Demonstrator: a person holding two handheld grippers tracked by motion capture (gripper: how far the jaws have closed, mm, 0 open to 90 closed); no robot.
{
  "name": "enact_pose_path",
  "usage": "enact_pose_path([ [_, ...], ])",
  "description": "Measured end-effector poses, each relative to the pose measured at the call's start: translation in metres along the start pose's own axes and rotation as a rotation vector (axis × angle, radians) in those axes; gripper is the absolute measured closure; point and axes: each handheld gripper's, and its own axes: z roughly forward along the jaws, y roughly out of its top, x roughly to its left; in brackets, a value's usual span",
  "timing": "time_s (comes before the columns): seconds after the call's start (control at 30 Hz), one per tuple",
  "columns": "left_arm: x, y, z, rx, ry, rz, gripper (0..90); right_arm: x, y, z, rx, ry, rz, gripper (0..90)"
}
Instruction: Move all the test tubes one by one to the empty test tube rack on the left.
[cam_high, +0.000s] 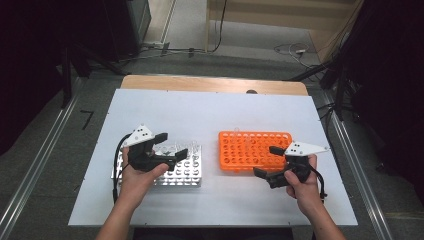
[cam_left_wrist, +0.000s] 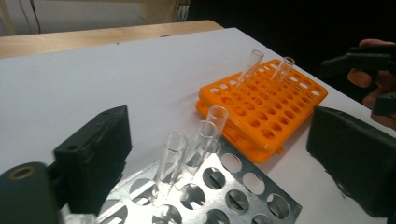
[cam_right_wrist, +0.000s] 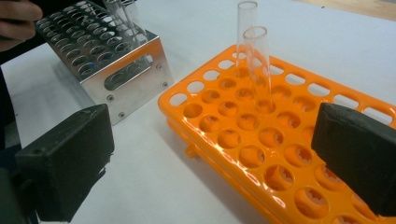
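Left gripper (cam_high: 169, 144): jaws spread wide, nothing clasped; held over the metal rack (cam_high: 192, 176), with 3 clear tubes (cam_left_wrist: 198, 144) seen standing between the jaws, untouched.
Right gripper (cam_high: 266, 161): jaws spread wide, empty; held at 3 o'clock of the orange rack (cam_high: 252, 150), just off its near corner.
Metal rack: at 9 o'clock of the orange rack, apart from it.
Orange rack: 2 tubes (cam_right_wrist: 256, 65) stood in far holes, leaning slightly.
Table (cam_high: 200, 110): white, both racks rested on it.
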Motion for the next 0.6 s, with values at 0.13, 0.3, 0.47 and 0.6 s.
enact_pose_path([
  [0.13,-0.004,-0.002,-0.002,-0.017,-0.041,0.002,0.0,-0.001,0.007,0.006,0.002,-0.006,0.005,0.0],
  [0.3,-0.008,-0.003,-0.005,-0.028,-0.054,0.004,0.0,-0.006,0.015,0.013,-0.008,-0.003,0.024,0.0],
  [0.47,-0.011,-0.005,-0.004,-0.019,-0.055,0.014,0.0,-0.013,0.026,0.022,-0.014,0.008,0.026,0.0],
  [0.6,-0.013,-0.005,-0.004,-0.021,-0.057,0.02,0.0,-0.021,0.031,0.031,-0.004,0.011,0.039,2.3],
])
